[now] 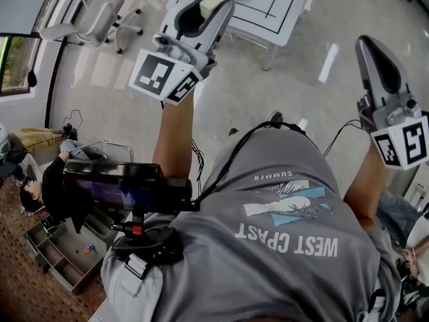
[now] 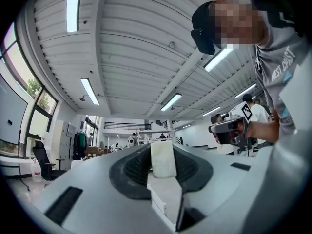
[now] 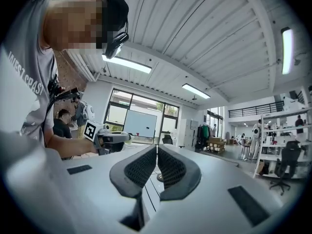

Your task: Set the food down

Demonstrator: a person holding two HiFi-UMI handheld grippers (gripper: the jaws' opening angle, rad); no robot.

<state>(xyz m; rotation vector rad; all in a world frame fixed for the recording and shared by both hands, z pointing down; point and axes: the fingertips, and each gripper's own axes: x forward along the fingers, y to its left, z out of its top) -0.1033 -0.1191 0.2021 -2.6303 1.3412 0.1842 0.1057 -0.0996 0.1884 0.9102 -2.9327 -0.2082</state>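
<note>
My left gripper (image 1: 216,5) is raised in front of me, shut on a pale cream block of food (image 1: 213,0). In the left gripper view the food (image 2: 163,159) stands upright between the dark ribbed pads (image 2: 134,167), which press on both its sides. My right gripper (image 1: 370,49) is held up at the right. Its pads (image 3: 141,167) meet at the tips (image 3: 157,147) with nothing between them. Each gripper shows in the other's view: the right gripper (image 2: 229,130) and the left gripper (image 3: 109,139). Both point about level across a large room.
A white table (image 1: 281,5) with black lines stands on the grey floor beyond my left gripper. A grey office chair (image 1: 94,19) is at the upper left. A black device (image 1: 120,183) hangs at my waist. Shelves (image 3: 278,150) and people stand far off in the room.
</note>
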